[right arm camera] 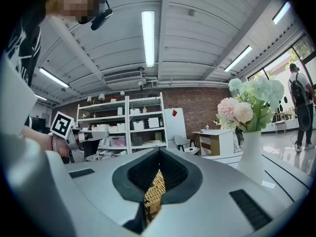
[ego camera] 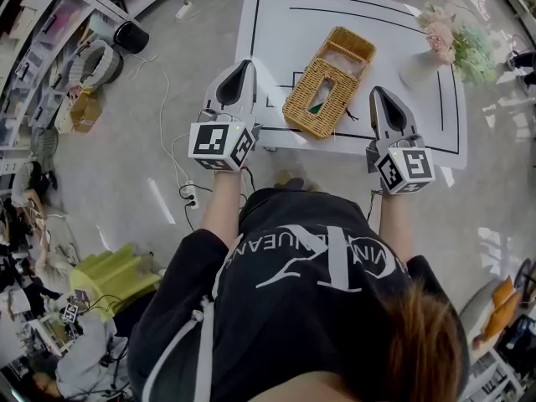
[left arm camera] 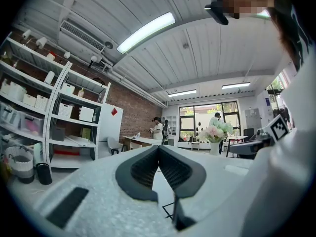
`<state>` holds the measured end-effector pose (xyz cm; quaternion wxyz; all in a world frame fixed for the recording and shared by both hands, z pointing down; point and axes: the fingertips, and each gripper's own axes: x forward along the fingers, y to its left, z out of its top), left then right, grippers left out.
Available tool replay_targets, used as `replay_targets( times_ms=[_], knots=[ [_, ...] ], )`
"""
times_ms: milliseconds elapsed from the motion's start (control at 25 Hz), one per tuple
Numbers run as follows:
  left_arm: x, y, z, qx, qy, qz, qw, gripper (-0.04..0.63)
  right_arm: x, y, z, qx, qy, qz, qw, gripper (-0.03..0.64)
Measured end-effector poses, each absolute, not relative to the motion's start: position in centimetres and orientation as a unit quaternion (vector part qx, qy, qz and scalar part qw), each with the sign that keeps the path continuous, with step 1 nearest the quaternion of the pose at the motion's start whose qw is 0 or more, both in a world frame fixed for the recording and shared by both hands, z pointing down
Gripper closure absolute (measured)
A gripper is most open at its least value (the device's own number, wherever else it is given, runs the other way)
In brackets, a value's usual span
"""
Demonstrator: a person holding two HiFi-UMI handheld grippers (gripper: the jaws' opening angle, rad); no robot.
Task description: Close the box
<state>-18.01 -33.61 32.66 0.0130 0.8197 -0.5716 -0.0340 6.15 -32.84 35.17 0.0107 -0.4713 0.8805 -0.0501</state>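
A wicker box (ego camera: 322, 86) lies at an angle on the white table (ego camera: 268, 23). Its near part has an oval slot, and its far part (ego camera: 347, 48) shows a pale inside. My left gripper (ego camera: 243, 64) hovers at the table's near left edge, to the left of the box, with its jaws shut and empty (left arm camera: 158, 147). My right gripper (ego camera: 378, 92) is to the right of the box, and its jaws (right arm camera: 159, 150) are also shut. A strip of the wicker (right arm camera: 154, 194) shows below them. Neither gripper touches the box.
A white vase of pink and green flowers (ego camera: 444, 44) stands at the table's far right, also seen in the right gripper view (right arm camera: 252, 132). Black lines mark the table top. Cables and a power strip (ego camera: 193, 195) lie on the floor to the left, by shelving (left arm camera: 29, 117).
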Motion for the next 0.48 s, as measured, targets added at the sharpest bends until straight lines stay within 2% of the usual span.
replay_targets(
  times_ms=[480],
  knots=[
    [-17.4, -32.9, 33.7, 0.822, -0.568, -0.021, 0.026, 0.584, 6.5, -32.2, 36.3, -0.471, 0.88, -0.065, 0.005, 0.62]
  ],
)
